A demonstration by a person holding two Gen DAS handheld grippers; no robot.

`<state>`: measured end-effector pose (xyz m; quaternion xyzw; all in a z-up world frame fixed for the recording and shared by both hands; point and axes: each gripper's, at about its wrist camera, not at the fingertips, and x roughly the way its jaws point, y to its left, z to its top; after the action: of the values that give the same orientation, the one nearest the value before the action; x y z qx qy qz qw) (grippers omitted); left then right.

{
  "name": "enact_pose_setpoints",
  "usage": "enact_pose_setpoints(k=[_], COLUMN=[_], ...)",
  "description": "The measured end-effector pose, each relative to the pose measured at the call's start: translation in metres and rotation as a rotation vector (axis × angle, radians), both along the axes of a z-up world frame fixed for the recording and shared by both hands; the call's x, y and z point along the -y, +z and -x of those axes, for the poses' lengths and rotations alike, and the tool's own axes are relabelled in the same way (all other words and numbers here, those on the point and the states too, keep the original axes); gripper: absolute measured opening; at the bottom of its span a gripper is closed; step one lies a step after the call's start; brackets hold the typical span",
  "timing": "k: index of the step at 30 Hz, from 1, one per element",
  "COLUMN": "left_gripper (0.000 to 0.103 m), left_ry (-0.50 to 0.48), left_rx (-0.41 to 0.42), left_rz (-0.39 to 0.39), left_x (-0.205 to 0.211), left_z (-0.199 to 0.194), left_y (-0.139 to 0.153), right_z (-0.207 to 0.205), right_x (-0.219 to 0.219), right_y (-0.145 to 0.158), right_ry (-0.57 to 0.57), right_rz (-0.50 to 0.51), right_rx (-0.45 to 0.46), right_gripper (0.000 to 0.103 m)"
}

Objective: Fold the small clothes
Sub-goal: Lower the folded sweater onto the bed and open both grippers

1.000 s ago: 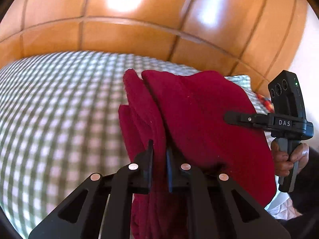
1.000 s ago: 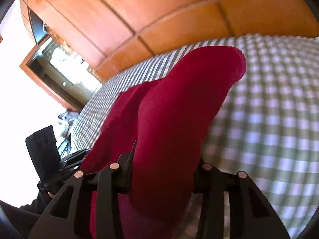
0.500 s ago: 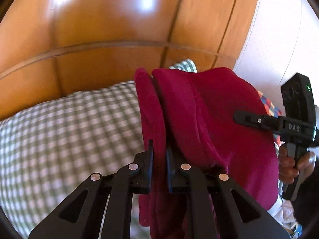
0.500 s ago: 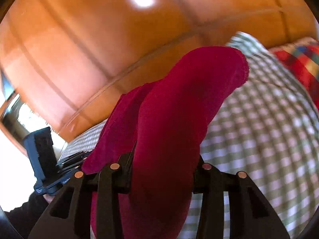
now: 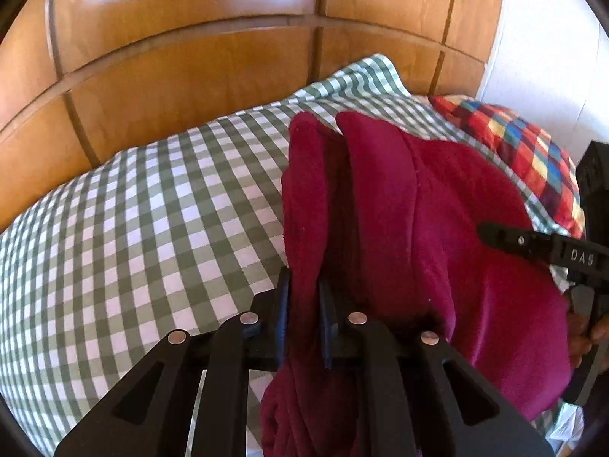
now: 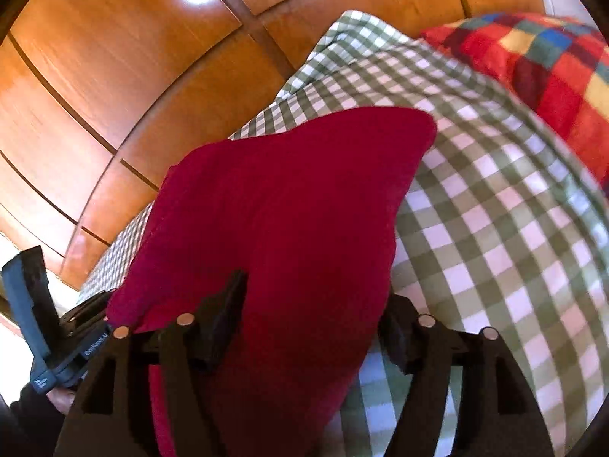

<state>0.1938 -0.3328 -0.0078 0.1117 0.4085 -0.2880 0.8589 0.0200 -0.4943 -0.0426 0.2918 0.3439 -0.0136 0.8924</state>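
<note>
Fingers (image 5: 283,316) of the left gripper (image 5: 304,320) are clenched on a narrow fold of the red garment (image 5: 399,228), the 2 dark pads pressed close with only a thin strip of cloth between them. Cloth rises from that pinch in 2 upright ridges and hangs down below the fingers, while the rest spreads to the right toward the right gripper (image 5: 540,243), whose black body marked "DAS" sits at the edge of the left wrist view with a hand (image 5: 582,339) partly showing beneath it. In the right wrist view, the fingers (image 6: 228,323) of that right gripper (image 6: 312,327) stand wide, yet a thick bunch of the red garment (image 6: 289,209) fills the gap between them and is grasped there, bulging forward and upward in a broad rounded flap. At the lower left of the same view the left gripper (image 6: 87,327) appears as a dark handle touching the cloth's far edge. Beneath the garment lies the bed (image 5: 152,209) in green and white check, with a multicoloured checked pillow (image 6: 540,61) near its head, and behind both runs a panelled wooden headboard (image 5: 190,38).
</note>
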Motion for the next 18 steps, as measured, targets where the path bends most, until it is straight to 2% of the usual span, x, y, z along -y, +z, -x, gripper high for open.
enact_pose_setpoints(k=[1, 4, 9, 11, 18], left_gripper=[0.011, 0.013, 0.014, 0.028, 0.029], left_ry=[0.004, 0.021, 0.044, 0.058, 0.118], left_rx=[-0.002, 0.013, 0.037, 0.047, 0.098], left_rz=[0.008, 0.023, 0.024, 0.031, 0.04], left_x=[-0.001, -0.005, -0.01, -0.014, -0.035], left_z=[0.005, 0.012, 0.021, 0.026, 0.054], left_y=[0.001, 0.007, 0.014, 0.018, 0.036], right_z=[0.004, 0.011, 0.026, 0.033, 0.063], right_x=[-0.005, -0.011, -0.028, -0.036, -0.084], right_y=[0.006, 0.013, 0.026, 0.032, 0.061], right_ry=[-0.012, -0.038, -0.068, -0.089, -0.165], right_rz=[0.013, 0.054, 0.084, 0.108, 0.255], right_rx=[0.001, 0.001, 0.017, 0.024, 0.064], right_gripper=[0.074, 0.08, 0.083, 0.084, 0.09])
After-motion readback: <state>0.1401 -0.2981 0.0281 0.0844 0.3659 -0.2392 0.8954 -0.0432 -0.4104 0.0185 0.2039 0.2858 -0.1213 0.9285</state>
